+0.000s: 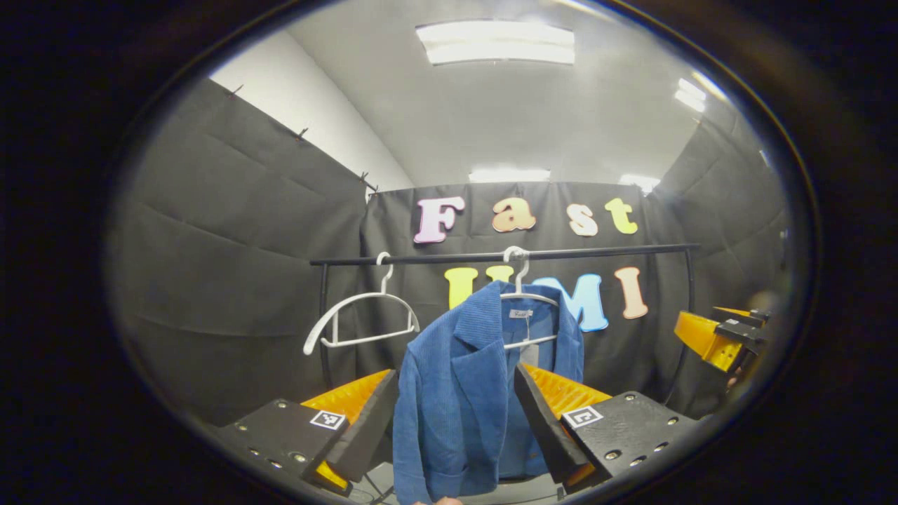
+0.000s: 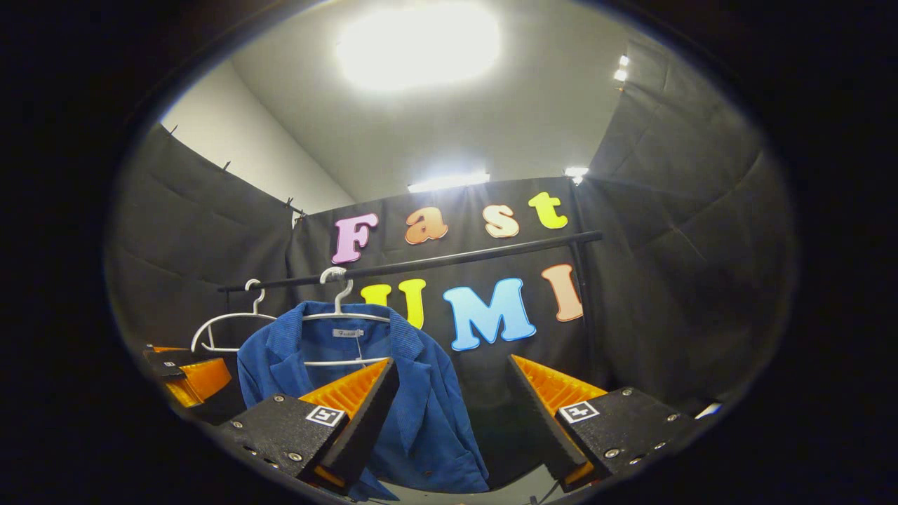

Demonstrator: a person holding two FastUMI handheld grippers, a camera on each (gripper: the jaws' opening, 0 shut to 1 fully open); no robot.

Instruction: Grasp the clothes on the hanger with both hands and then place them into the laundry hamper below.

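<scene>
A blue jacket (image 1: 463,393) hangs on a white hanger (image 1: 531,298) from a black rail (image 1: 596,250). My left gripper (image 1: 452,424) is open, and the jacket's front shows in the wide gap between its fingers; I cannot tell whether they touch the cloth. In the right gripper view the jacket (image 2: 428,407) hangs left of centre on its hanger (image 2: 344,315). My right gripper (image 2: 456,421) is open, its left finger (image 2: 368,410) in front of the jacket's front panel and nothing between the fingers. The right gripper (image 1: 722,337) also appears at the far right of the left gripper view.
An empty white hanger (image 1: 361,315) hangs on the rail left of the jacket, also seen as the empty hanger (image 2: 224,326) in the right gripper view. The left gripper (image 2: 186,372) is at the left edge there. Black cloth walls close the booth on three sides.
</scene>
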